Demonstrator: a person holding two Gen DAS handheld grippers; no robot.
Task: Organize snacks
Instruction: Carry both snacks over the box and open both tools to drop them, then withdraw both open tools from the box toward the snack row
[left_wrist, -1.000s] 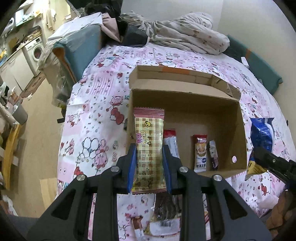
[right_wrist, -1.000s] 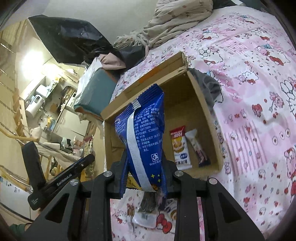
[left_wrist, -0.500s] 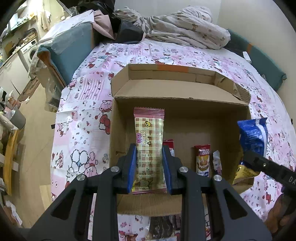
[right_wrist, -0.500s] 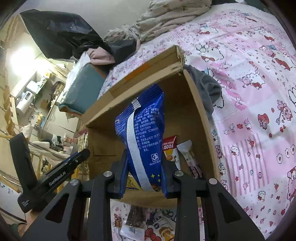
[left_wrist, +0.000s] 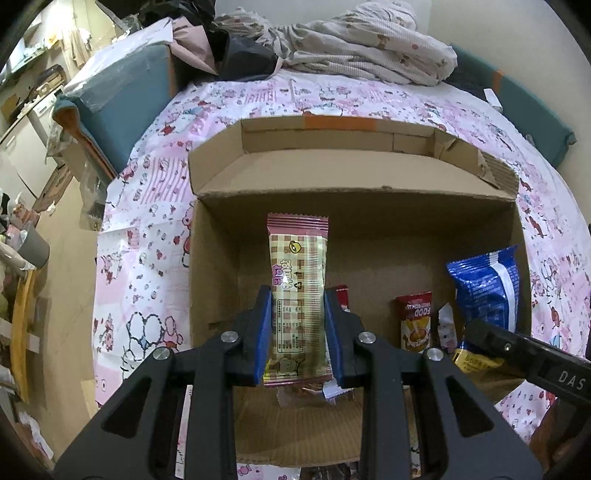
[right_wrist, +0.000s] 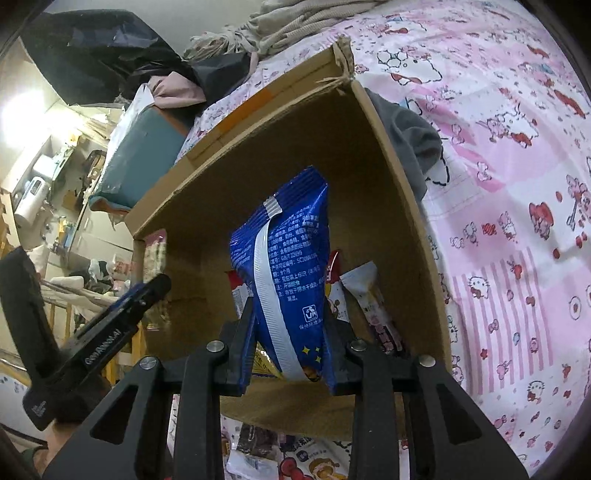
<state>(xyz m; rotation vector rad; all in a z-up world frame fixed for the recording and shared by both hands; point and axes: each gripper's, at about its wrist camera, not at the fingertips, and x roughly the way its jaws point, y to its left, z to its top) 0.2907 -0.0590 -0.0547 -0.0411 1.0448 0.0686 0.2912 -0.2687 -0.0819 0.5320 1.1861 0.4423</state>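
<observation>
My left gripper (left_wrist: 297, 334) is shut on a checked beige and pink snack bar (left_wrist: 298, 288), held upright over the open cardboard box (left_wrist: 332, 184). My right gripper (right_wrist: 290, 345) is shut on a blue snack bag (right_wrist: 286, 288), held upright inside the box (right_wrist: 402, 206); the bag also shows in the left wrist view (left_wrist: 484, 288) at the box's right side. On the box floor lie a red snack packet (left_wrist: 415, 321) and a small white packet (left_wrist: 447, 326). The left gripper appears in the right wrist view (right_wrist: 122, 314) at the left.
The box sits on a bed with a pink cartoon-print sheet (left_wrist: 147, 221). Loose snack packets (right_wrist: 258, 454) lie on the sheet in front of the box. A rumpled blanket (left_wrist: 362, 48) and a teal cushion (left_wrist: 122, 103) lie beyond. A grey cloth (right_wrist: 410, 144) lies beside the box.
Both grippers moved forward over the box with their snacks. The blue bag now hangs inside the box's right side; the snack bar is over the box's left middle.
</observation>
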